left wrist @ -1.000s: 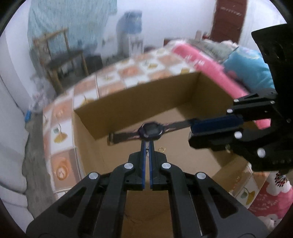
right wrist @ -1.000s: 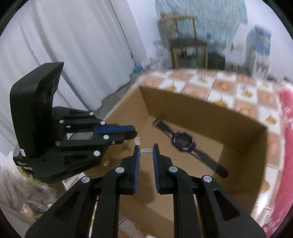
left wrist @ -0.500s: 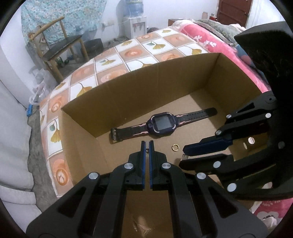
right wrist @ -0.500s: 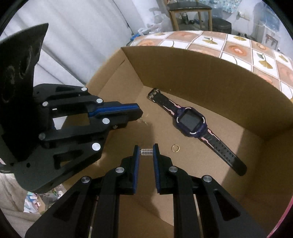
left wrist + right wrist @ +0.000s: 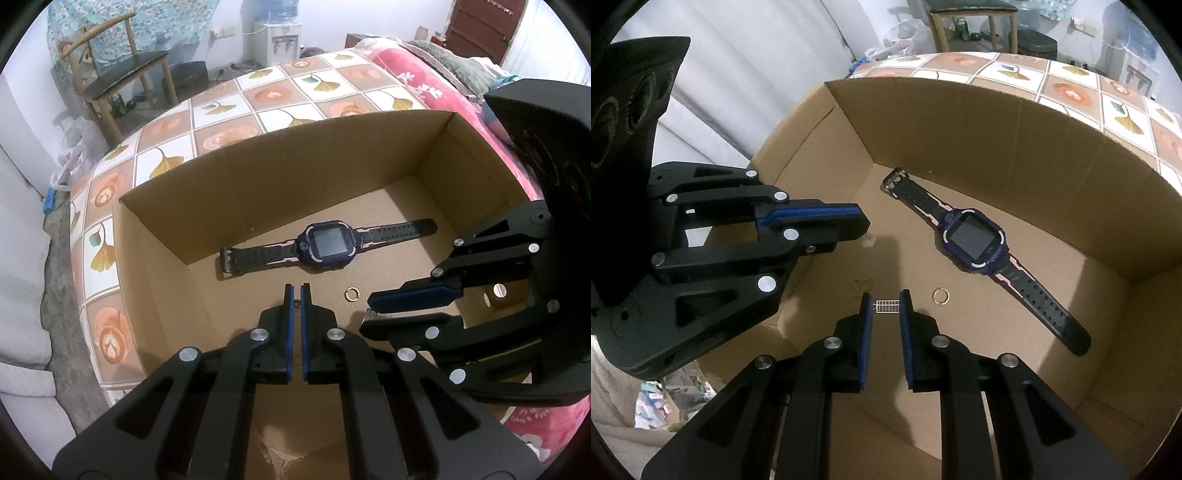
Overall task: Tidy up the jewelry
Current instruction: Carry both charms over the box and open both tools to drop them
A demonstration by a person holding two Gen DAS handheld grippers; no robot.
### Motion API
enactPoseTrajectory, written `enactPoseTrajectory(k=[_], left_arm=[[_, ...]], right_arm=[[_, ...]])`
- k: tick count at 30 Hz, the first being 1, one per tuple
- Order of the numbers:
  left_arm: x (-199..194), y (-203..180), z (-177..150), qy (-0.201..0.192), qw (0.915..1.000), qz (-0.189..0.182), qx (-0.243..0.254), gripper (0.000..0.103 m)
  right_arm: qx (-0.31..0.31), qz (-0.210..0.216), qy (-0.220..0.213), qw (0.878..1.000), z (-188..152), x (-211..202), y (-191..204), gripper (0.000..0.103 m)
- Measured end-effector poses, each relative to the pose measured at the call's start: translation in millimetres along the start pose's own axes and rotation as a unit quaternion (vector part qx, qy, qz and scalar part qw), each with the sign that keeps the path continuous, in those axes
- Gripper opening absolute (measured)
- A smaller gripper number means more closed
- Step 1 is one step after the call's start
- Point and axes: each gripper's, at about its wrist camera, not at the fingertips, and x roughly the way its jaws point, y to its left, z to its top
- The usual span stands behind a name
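A: Right, the tongs first. How do they stand?

B: The right tongs [image 5: 886, 306] are parted a little and pinch a small silver ladder-shaped charm [image 5: 887, 307] crosswise between the blue pads. The left tongs [image 5: 296, 295] are squeezed nearly together; a tiny dark thing sits in the slit, too small to name, so I cannot tell whether they grip it.

A: Anything changed from a second ago?

B: Then the watch hung in the air across the left tips. Now it lies on the floor of the box, and both tongs sit lower over the box.

A: And what lies beyond the tips?

B: Just past them, a thin gold ring [image 5: 352, 294] lies flat on the corrugated floor. Behind it the watch [image 5: 327, 245], with a rounded-square purple case, dark screen and black ribbed strap with pink trim, lies stretched out close to the far wall of the cardboard box [image 5: 258, 177]. The box rests on a quilt [image 5: 221, 110] of orange and white squares with leaf prints. Farther off stands a wooden chair [image 5: 122, 74].
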Motion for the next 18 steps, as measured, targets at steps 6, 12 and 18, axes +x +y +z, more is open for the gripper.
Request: enactPoseTrajectory(k=[6,12,18], left_arm=[[0.9,1.9,0.0,0.003,1.0000,-0.004,-0.007,0.004],[1.1,2.1,0.2,0.005,1.0000,-0.005,-0.007,0.013],[0.5,3.1,0.1,0.001,0.9999,-0.002,-0.010,0.014]], right_arm=[[0.002,0.000,0.000,1.000,-0.8,0.1,0.2,0.015],[0.004,0.001,-0.001,1.000,-0.5,-0.5,-0.5,0.015],[0.010,0.003,-0.009,1.000,-0.3,-4.6,-3.2,0.017]])
